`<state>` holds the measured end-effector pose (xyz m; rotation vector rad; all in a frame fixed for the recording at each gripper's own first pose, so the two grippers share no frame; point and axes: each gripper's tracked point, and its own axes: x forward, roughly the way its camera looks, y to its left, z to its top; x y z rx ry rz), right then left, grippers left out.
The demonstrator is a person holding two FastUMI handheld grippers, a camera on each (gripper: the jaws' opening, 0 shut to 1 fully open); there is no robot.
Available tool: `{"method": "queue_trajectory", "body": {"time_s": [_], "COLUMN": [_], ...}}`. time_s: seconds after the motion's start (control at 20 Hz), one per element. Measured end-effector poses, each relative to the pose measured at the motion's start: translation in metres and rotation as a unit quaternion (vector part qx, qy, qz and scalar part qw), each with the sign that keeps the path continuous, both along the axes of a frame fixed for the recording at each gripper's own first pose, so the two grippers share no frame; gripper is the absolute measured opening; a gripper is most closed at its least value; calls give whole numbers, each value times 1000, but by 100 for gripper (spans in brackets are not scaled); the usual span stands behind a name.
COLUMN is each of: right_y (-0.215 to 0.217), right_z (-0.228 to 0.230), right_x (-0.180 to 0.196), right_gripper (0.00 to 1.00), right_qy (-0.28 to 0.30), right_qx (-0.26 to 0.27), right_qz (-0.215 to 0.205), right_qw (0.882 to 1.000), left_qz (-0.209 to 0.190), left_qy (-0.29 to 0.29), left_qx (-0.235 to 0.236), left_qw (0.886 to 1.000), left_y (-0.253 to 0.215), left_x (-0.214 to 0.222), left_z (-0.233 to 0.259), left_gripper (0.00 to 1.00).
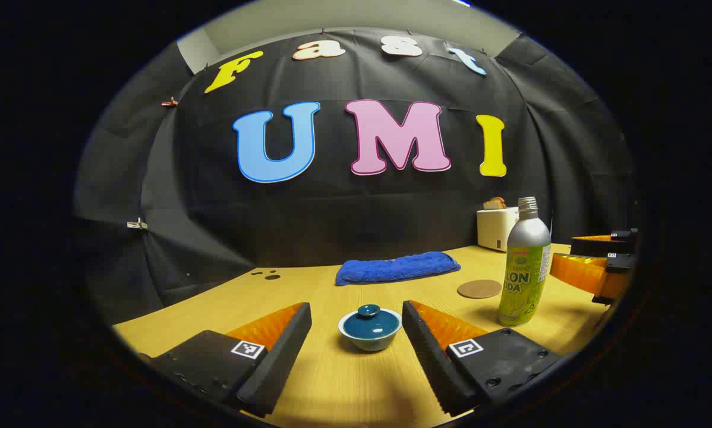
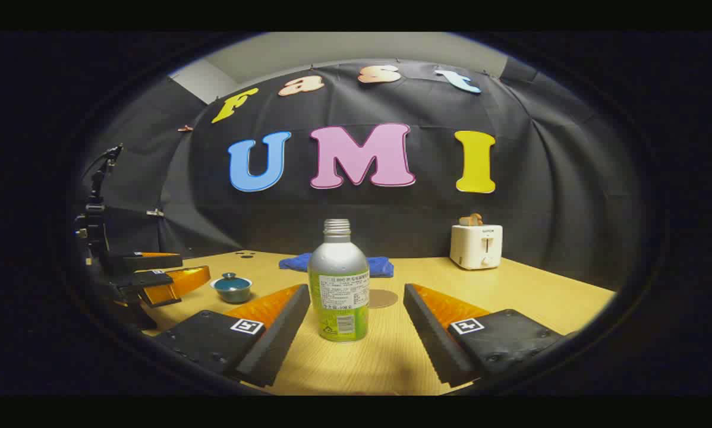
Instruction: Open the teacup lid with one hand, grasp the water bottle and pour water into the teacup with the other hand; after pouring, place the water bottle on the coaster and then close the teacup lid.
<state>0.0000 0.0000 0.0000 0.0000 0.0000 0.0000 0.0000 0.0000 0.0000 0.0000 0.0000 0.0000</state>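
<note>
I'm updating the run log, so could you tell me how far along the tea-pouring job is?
Nothing looks done yet. The lid sits on the teacup, and the water bottle stands upright on the table, off the coaster. In hand: left gripper open, facing the teacup; right gripper open, facing the bottle. Every step remains.

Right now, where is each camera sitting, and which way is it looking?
Left gripper view: rides the left gripper, low over the wooden table, facing the blue lidded teacup; its own open fingers show.
Right gripper view: rides the right gripper, facing the silver-and-green water bottle; its own open fingers show.
Shared: teacup, bottle, round cork coaster, blue towel, white toaster.
</note>
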Motion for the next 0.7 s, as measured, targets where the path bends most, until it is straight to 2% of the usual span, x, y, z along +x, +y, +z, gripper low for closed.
{"method": "queue_trajectory", "body": {"time_s": [0.5,0.7], "right_y": [-1,1], "right_z": [-11,-12], "right_x": [5,4], "right_gripper": [98,98], "right_qy": [28,29], "right_qx": [1,1], "right_qz": [7,13], "right_qw": [1000,1000], "left_qz": [-3,-16], "left_qy": [3,2], "left_qx": [-17,-36], "left_qw": [1000,999], "left_y": [0,-1], "left_x": [5,8], "left_z": [-2,-2], "left_gripper": [97,97]}}
